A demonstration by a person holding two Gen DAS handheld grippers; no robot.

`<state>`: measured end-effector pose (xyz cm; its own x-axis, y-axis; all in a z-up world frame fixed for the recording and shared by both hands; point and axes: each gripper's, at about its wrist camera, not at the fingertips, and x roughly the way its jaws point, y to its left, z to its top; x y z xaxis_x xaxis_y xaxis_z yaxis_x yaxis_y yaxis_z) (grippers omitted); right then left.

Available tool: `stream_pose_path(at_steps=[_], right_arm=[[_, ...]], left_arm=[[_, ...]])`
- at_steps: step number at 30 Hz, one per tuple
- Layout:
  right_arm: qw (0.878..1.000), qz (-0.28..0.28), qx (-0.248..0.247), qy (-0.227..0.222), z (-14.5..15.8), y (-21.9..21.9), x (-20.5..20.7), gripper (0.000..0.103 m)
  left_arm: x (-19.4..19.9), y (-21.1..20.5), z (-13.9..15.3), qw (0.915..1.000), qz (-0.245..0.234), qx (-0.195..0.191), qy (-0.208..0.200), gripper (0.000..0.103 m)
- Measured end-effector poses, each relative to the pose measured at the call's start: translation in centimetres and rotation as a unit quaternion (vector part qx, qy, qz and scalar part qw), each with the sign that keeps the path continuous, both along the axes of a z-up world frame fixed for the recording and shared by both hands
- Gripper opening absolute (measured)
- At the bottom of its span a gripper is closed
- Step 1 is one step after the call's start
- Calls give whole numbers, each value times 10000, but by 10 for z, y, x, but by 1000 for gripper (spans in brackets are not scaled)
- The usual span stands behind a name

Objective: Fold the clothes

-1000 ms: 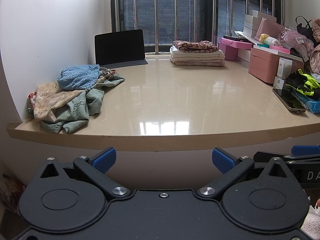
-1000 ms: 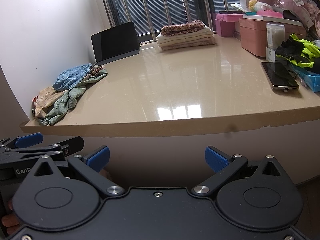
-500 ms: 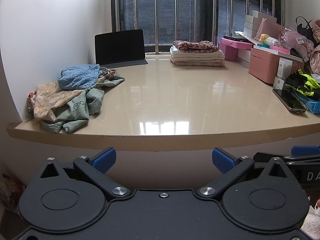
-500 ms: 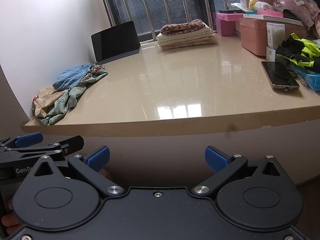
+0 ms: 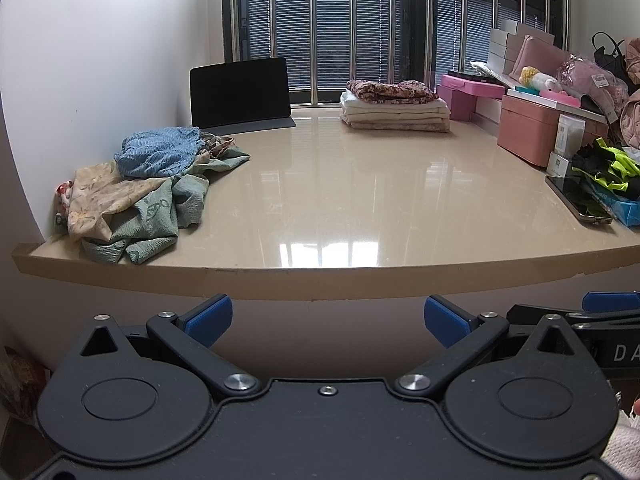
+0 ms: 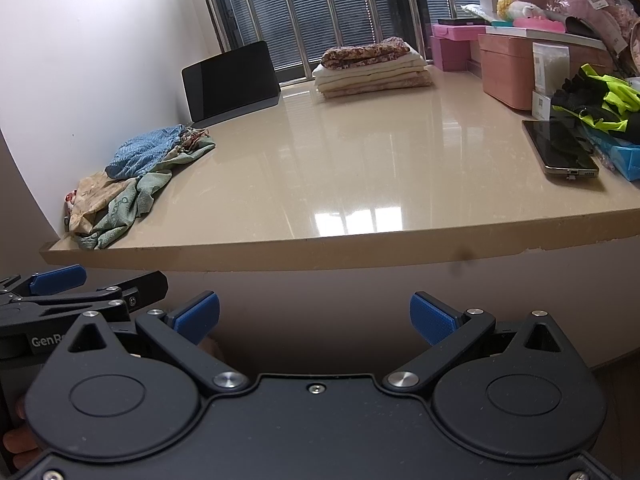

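- The left gripper (image 5: 328, 316) is held below the front edge of the countertop (image 5: 360, 200), its blue-padded fingers (image 5: 210, 316) spread wide with nothing between them.
- The right gripper (image 6: 316, 318) sits at the same low level just beside it, jaws likewise wide apart and empty; each gripper shows at the edge of the other's view.
- A heap of unfolded clothes (image 5: 136, 196) lies at the front-left corner of the countertop, against the left wall, well apart from both grippers.
- On top of the heap is a crumpled blue garment (image 5: 160, 156); under it a beige floral piece (image 5: 100, 196) and a pale green one (image 5: 156, 224) that reaches the front edge.
- A stack of folded clothes (image 5: 396, 110) stands at the back edge by the window bars, a dark floral piece on top of cream ones.
- A dark tablet (image 5: 240, 94) is propped upright in the back-left corner, beside the heap's far end.
- Along the right edge are pink boxes (image 5: 528, 128), a black and neon-yellow item (image 6: 596, 102) that may be a garment, though it is too bunched to be sure, and a phone (image 6: 560, 148) lying flat near the front.
- The middle of the countertop is bare and glossy.
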<state>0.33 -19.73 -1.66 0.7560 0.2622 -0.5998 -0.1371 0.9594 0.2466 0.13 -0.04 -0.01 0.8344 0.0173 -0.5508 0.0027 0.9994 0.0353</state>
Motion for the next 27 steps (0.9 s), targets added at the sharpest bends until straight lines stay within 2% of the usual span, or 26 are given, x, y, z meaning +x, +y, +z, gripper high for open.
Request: stream_pose_path(at_steps=[27], right_arm=[[10000,-9,0,4,-2,1,-1,103]], left_arm=[[0,-1,0,10000,-3,46,4,103]])
